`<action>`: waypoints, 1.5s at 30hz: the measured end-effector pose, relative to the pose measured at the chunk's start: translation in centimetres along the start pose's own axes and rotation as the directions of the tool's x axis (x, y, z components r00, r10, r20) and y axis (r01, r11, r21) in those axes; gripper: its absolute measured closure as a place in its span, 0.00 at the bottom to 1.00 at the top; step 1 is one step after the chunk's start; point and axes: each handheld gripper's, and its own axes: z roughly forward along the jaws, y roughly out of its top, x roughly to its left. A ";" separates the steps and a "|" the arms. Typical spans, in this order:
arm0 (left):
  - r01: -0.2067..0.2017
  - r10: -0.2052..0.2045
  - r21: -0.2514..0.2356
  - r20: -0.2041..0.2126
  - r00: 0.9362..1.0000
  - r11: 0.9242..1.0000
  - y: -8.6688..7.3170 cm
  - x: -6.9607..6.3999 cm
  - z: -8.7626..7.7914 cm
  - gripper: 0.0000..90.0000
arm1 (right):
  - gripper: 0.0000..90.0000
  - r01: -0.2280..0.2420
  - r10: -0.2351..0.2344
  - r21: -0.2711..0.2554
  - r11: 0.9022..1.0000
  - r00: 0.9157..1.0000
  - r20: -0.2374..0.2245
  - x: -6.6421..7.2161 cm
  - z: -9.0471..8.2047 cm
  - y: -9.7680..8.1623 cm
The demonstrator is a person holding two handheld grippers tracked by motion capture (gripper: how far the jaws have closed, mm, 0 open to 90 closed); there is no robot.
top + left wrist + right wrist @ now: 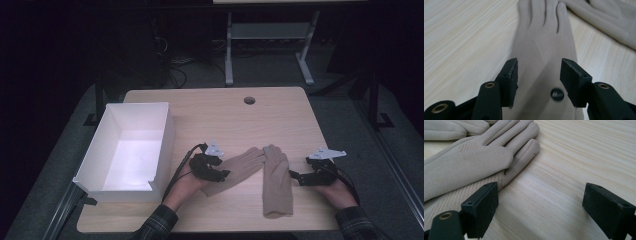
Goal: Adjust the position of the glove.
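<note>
Left glove lies flat between the parted left gripper jaws

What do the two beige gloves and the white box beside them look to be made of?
Gloves: soft matte fabric, probably suede-like knit; a fine nap shows, ribbing near one cuff, and a small dark button on the other. White box: thin, flat, matte walls with sharp folded corners, likely cardboard or foam board.

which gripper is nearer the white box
Left. The left gripper sits over the cuff end of one beige glove, just right of the white box. The right gripper is beyond the second glove, much farther away.
</note>
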 end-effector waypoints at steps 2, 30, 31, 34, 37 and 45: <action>-0.010 0.010 -0.010 0.022 1.000 1.000 0.3 -0.1 0.8 0.51 | 0.14 0.000 0.000 0.000 1.000 1.000 0.000 0.0 0.0 0.0; -0.040 0.040 0.035 0.006 0.999 0.999 0.0 -0.7 2.7 0.87 | 0.14 0.001 -0.001 0.000 1.000 1.000 -0.001 0.0 0.0 0.0; -0.040 0.040 0.035 0.006 0.999 0.999 0.0 -0.7 2.7 0.88 | 0.14 0.001 -0.001 0.000 1.000 1.000 -0.001 0.0 0.0 0.0; 0.005 -0.005 0.023 0.017 1.000 1.000 0.0 -0.4 2.6 0.88 | 0.14 0.001 -0.001 0.000 1.000 1.000 -0.001 0.0 0.0 0.0; 0.041 -0.041 0.004 0.018 0.999 0.999 0.0 -0.1 2.2 0.89 | 0.14 0.002 -0.002 0.000 1.000 1.000 -0.001 0.0 0.0 0.0; 0.124 -0.123 -0.042 0.021 0.992 0.991 -0.2 0.7 0.3 0.89 | 0.28 0.006 -0.006 0.015 1.000 1.000 -0.022 0.1 -0.5 0.2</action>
